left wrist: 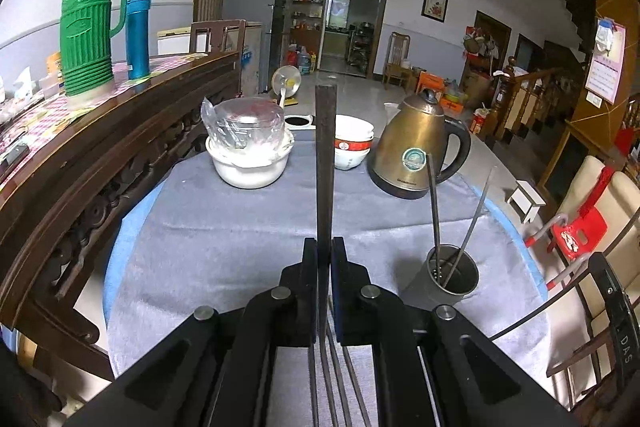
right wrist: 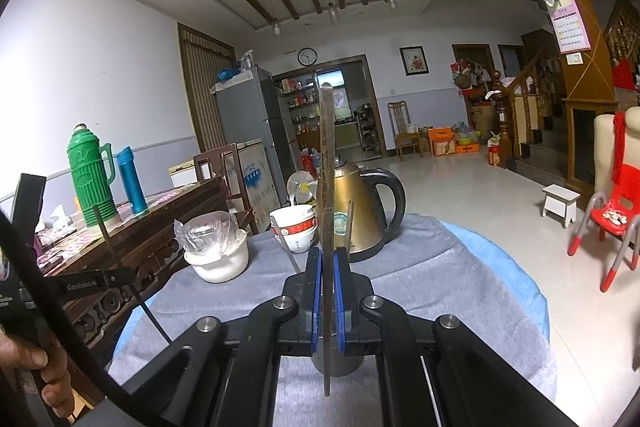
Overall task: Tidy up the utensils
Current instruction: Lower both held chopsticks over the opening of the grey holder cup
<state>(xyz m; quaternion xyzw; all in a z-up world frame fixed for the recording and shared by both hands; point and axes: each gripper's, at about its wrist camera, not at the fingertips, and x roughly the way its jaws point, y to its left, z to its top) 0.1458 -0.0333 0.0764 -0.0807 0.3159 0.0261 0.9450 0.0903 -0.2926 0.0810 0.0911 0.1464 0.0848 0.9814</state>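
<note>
Left wrist view: I am pinching a dark chopstick (left wrist: 325, 163) upright in my left gripper (left wrist: 325, 267); the metal holder cup (left wrist: 454, 273) is sitting to its right, near my right gripper (right wrist: 328, 291), itself clamping a flat utensil (right wrist: 326, 187).

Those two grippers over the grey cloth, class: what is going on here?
A person is sorting utensils with a handheld gripper in each hand. The left gripper is shut on a dark chopstick pointing upward. The right gripper is shut on a thin metal utensil, also upright. A grey holder cup on the cloth-covered table already holds two chopsticks, beside a brass kettle.
</note>
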